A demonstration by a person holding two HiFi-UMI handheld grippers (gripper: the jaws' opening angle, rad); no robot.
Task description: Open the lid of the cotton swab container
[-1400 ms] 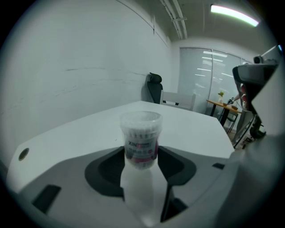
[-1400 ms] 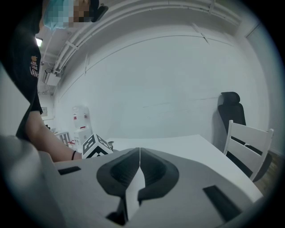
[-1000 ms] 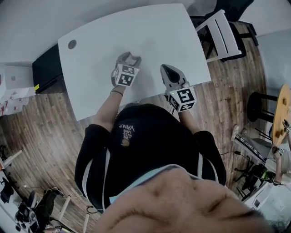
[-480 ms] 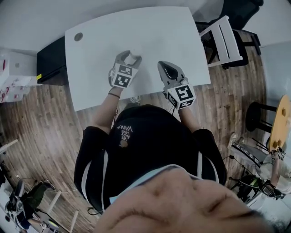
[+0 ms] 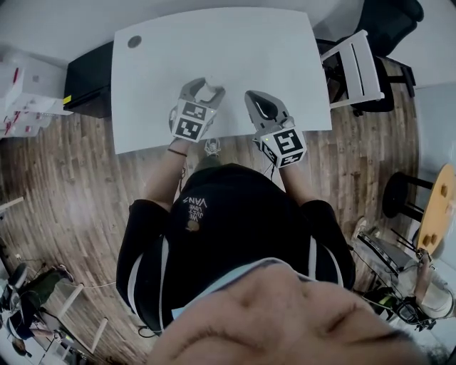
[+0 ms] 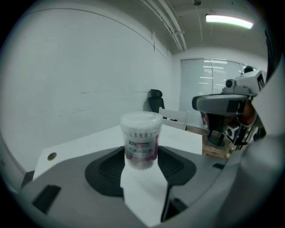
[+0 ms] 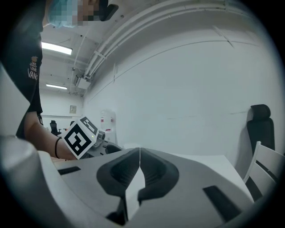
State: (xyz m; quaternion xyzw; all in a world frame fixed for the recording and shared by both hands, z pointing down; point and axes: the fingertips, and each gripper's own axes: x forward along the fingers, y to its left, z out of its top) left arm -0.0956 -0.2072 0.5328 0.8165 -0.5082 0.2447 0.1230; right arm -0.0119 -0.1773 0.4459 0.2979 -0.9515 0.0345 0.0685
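The cotton swab container (image 6: 140, 139) is a clear round tub with a pink label and a clear lid on top. It stands upright between the jaws of my left gripper (image 6: 141, 156), which is shut on its lower body and holds it above the white table (image 6: 89, 142). In the head view the container (image 5: 207, 90) shows as a pale patch at the tip of the left gripper (image 5: 205, 88). My right gripper (image 5: 258, 100) hovers beside it to the right, shut and empty. In the right gripper view its pads (image 7: 140, 153) meet and the left gripper's marker cube (image 7: 80, 137) shows at left.
The white table (image 5: 235, 50) has a round cable hole (image 5: 134, 41) at its far left corner. A black cabinet (image 5: 89, 78) stands left of it, a white chair (image 5: 354, 68) and a black office chair (image 5: 388, 21) to the right. Wooden floor lies all around.
The left gripper has risen with the container and come toward the table's near edge. The right gripper has shifted a little the same way, still shut.
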